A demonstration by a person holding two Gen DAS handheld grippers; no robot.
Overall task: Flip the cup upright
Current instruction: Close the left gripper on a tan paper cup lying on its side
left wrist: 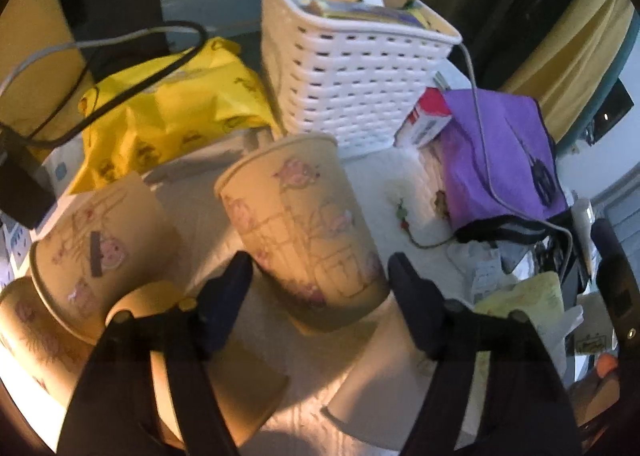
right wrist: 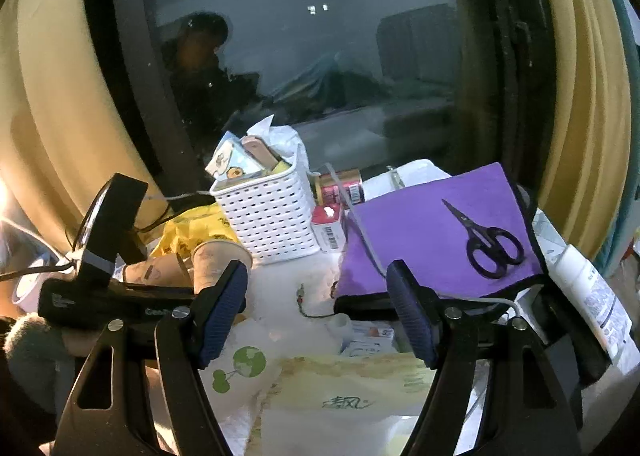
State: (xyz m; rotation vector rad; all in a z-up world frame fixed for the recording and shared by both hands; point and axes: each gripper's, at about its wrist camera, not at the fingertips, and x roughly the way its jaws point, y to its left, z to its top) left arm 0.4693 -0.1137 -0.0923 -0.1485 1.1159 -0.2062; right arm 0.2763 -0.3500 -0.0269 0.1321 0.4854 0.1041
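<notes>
Both wrist views toward basket (left wrist: 352, 68) (right wrist: 268, 212)

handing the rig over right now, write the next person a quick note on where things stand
Left gripper: open, fingers either side of the upright paper cup, mouth up, apparently not clamped.
Right gripper: open, holding nothing, above the white cloth near the purple bag.
Second paper cup lies on its side to the left, beside the yellow bag; more cups sit below it.
Done: one cup stands upright.
Left: back the left fingers off, then right the tipped cup.
</notes>
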